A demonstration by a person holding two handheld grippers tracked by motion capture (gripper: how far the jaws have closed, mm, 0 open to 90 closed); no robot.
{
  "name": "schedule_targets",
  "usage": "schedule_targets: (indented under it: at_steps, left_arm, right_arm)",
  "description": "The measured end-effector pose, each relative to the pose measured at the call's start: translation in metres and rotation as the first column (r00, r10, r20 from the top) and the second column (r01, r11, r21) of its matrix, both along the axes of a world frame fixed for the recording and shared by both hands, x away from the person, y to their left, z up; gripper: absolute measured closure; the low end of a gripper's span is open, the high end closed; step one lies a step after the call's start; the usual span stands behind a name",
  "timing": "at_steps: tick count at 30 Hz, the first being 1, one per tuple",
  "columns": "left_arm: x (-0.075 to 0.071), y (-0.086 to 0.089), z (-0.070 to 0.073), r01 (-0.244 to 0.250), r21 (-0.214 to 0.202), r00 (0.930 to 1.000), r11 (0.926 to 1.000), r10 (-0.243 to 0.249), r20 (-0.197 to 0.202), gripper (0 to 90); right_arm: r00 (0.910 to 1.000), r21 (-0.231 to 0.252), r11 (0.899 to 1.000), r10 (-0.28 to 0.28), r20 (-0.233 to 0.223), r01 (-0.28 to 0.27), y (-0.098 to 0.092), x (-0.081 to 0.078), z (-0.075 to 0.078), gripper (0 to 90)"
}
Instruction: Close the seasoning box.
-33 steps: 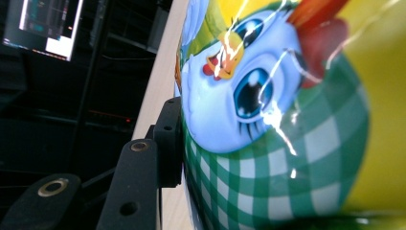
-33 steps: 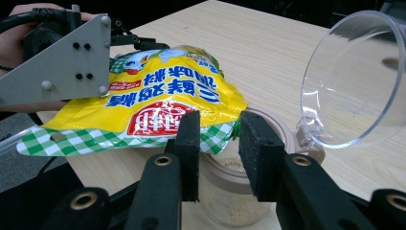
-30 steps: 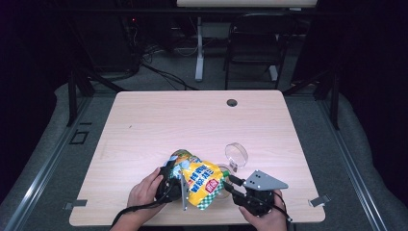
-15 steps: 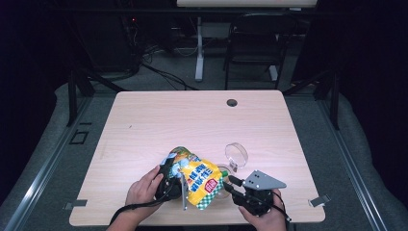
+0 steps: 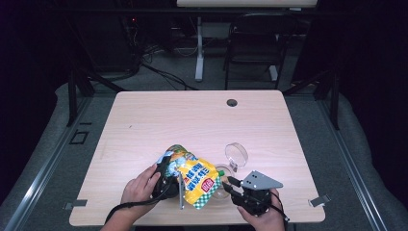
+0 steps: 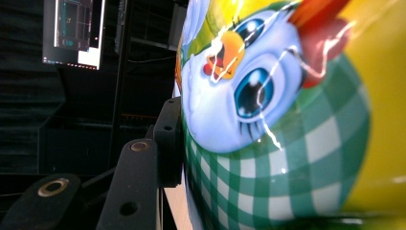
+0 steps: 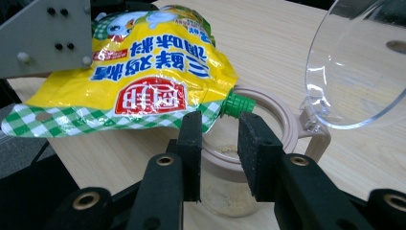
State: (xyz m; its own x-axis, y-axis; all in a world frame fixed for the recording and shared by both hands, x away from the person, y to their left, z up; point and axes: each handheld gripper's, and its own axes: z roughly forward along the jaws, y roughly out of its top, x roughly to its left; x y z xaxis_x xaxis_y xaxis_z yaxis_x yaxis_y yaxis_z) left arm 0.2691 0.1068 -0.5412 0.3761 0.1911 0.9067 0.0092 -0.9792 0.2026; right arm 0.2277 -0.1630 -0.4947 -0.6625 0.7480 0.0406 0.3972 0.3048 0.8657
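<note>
**Pouch over the jar: keep the spout on the mouth**

Pouch [image 5: 195,178], seen from the high view, lies slanted above the near edge of the table [image 5: 144,120], its long axis running from the left gripper [image 5: 166,180] down toward the jar [image 5: 222,185], green spout lowest. The left gripper is clamped on the pouch's upper end. The right gripper [image 5: 231,185] sits just beside the jar, under the spout. To pour well, I judge the spout should stay centred over the opening and the tilt be raised slowly, so the powder does not spill over the rim.

Left gripper view: the pouch [image 6: 287,120] fills the space against the visible jaw, pressed to the printed foil, so the grip looks firm.

Right gripper view: the spout [image 7: 235,104] points down and toward the camera, touching or just above the jar's rim [image 7: 282,120]. The hinged clear lid [image 7: 354,62] stands open. The right gripper [image 7: 219,139] has its jaws parted and empty, the spout above their tips.
</note>
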Motion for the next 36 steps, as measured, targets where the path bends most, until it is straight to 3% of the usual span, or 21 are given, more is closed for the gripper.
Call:
schedule_targets:
  at_steps: [5,8,12,15,19,21,23,26,27,28,30,31,32,33,34,35,36]
  left_arm:
    - [0.001,0.000,0.003,0.004,0.002,1.0000,1.0000,-0.004,-0.004,59.5]
    - [0.001,0.000,0.005,0.002,0.006,1.0000,1.0000,-0.002,-0.006,59.5]
    - [0.002,0.001,0.009,-0.001,0.004,1.0000,1.0000,0.001,-0.003,59.5]
    - [0.002,0.000,0.011,-0.001,0.012,1.0000,0.9999,0.001,-0.002,59.5]
    - [0.003,-0.001,0.011,0.010,0.010,0.9999,0.9999,-0.010,0.000,59.5]
    - [0.004,-0.001,0.011,0.012,0.021,0.9999,0.9997,-0.012,0.003,59.6]
    - [0.004,-0.001,0.011,0.011,0.024,0.9999,0.9996,-0.011,0.000,59.6]
    - [0.004,-0.001,0.010,0.007,0.035,1.0000,0.9994,-0.007,-0.007,59.6]
    - [0.004,-0.001,0.010,0.007,0.039,0.9999,0.9992,-0.007,-0.008,59.7]
    - [0.004,-0.001,0.011,0.007,0.037,1.0000,0.9993,-0.006,-0.007,60.1]
    - [0.004,0.000,0.011,0.003,0.040,1.0000,0.9992,-0.003,-0.005,60.2]
    - [0.004,0.000,0.011,0.006,0.031,0.9999,0.9995,-0.006,-0.013,60.2]
    - [0.004,0.000,0.012,0.007,0.033,0.9999,0.9994,-0.007,-0.012,60.2]
    - [0.004,0.000,0.012,0.008,0.032,0.9999,0.9995,-0.007,-0.013,60.2]
    - [0.004,0.000,0.012,0.007,0.034,0.9999,0.9994,-0.006,-0.011,60.2]
    - [0.005,0.000,0.012,0.007,0.034,0.9999,0.9994,-0.006,-0.011,60.2]
    - [0.004,0.000,0.012,0.006,0.034,0.9999,0.9994,-0.005,-0.014,60.2]
  right_arm:
    - [0.9998,-0.045,0.999,0.008,0.018,-0.008,0.004,-0.001,-0.003,72.1]
    - [0.9983,-0.104,0.995,0.016,0.057,-0.010,0.007,-0.004,-0.004,72.5]
    - [0.9952,-0.146,0.989,0.026,0.095,-0.012,0.011,-0.006,-0.006,72.7]
    - [0.9888,-0.203,0.979,0.032,0.146,-0.002,0.014,-0.009,-0.007,73.4]
    - [0.9688,-0.300,0.954,0.063,0.240,0.012,0.020,-0.013,-0.010,73.6]
    - [0.9449,-0.389,0.921,0.106,0.310,0.024,0.025,-0.017,-0.012,74.6]
    - [0.9254,-0.445,0.895,0.137,0.354,0.038,0.028,-0.020,-0.015,75.1]
    - [0.9050,-0.518,0.854,0.174,0.388,0.058,0.033,-0.023,-0.019,75.5]
    - [0.8993,-0.523,0.850,0.183,0.397,0.059,0.034,-0.023,-0.021,75.5]
    - [0.8967,-0.538,0.841,0.189,0.400,0.062,0.035,-0.024,-0.021,75.5]
    - [0.8955,-0.554,0.830,0.197,0.399,0.064,0.036,-0.024,-0.021,75.4]
    - [0.8949,-0.554,0.830,0.196,0.401,0.067,0.036,-0.025,-0.021,75.0]
    - [0.8935,-0.544,0.836,0.193,0.405,0.066,0.036,-0.024,-0.023,75.1]
    - [0.8915,-0.548,0.833,0.196,0.408,0.068,0.037,-0.024,-0.023,75.3]
    - [0.8903,-0.570,0.819,0.204,0.407,0.073,0.037,-0.025,-0.023,75.4]
    - [0.8852,-0.568,0.820,0.207,0.417,0.076,0.038,-0.025,-0.024,75.6]
    - [0.8847,-0.586,0.806,0.212,0.415,0.082,0.038,-0.026,-0.024,75.9]
